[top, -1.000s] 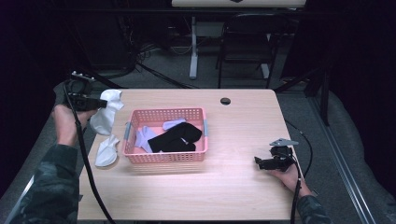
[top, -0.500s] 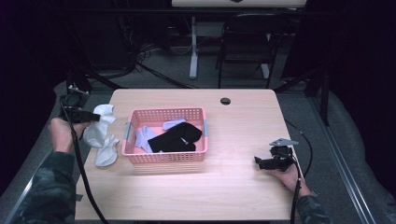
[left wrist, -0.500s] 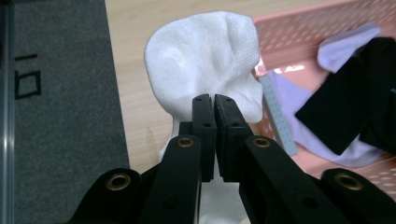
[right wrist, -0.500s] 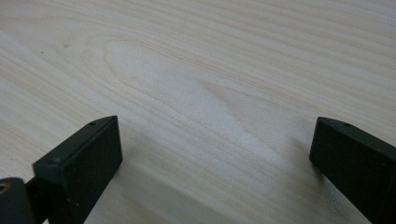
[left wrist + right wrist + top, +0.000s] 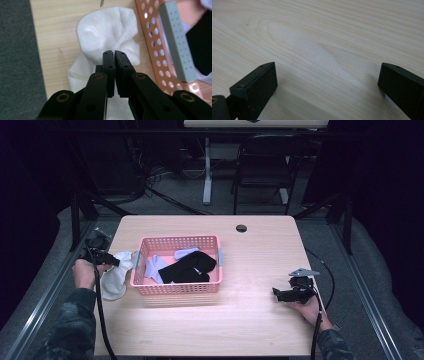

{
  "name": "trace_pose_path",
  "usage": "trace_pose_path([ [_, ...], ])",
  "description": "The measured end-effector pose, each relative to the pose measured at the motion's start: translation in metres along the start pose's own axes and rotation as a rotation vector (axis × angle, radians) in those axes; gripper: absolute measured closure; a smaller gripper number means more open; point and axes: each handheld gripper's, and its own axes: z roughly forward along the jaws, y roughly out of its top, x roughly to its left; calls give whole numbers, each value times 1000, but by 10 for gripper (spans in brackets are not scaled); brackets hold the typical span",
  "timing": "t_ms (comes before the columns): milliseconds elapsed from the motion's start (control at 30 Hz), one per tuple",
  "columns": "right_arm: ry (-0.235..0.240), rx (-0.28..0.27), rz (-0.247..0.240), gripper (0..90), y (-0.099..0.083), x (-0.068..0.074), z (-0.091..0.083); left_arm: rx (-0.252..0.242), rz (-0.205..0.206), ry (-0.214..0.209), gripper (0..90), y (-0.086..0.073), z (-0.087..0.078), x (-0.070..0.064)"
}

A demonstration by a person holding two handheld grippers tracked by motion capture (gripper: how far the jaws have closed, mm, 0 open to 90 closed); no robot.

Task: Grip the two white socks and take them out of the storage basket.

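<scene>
My left gripper (image 5: 113, 261) (image 5: 114, 53) is shut on a fold of a white sock (image 5: 124, 258) (image 5: 107, 27), low over the table's left edge, just left of the pink basket (image 5: 177, 287) (image 5: 155, 42). A second white sock (image 5: 114, 282) lies on the table underneath it. The basket holds a black sock (image 5: 187, 267) and pale lavender socks (image 5: 151, 268). My right gripper (image 5: 276, 294) (image 5: 327, 75) rests at the right front of the table, jaws wide open, with only bare wood between them.
The light wooden table (image 5: 260, 255) has a round cable hole (image 5: 241, 228) at the back. A grey handle (image 5: 177, 42) sits on the basket's near wall. A chair (image 5: 265, 170) and a table leg (image 5: 207, 170) stand beyond the table.
The left gripper has come down and toward the person with the white sock, from hanging high to lying beside the basket. The right gripper has not moved.
</scene>
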Motion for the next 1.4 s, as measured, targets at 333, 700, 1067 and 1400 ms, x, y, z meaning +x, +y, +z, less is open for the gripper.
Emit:
trace_pose_path([
  [333, 2, 0, -2, 16, 0, 0, 0, -87, -57, 1, 367, -15, -10, 7],
  [700, 1, -1, -1, 16, 0, 0, 0, -262, -21, 23, 142, -63, -45, -6],
  [1067, -5, -2, 4, 16, 0, 1, 0, -245, 13, 39, 45, -106, -31, -28],
  [1400, -7, 2, 0, 16, 0, 0, 0, -228, 7, 14, 2, -136, -15, -40],
])
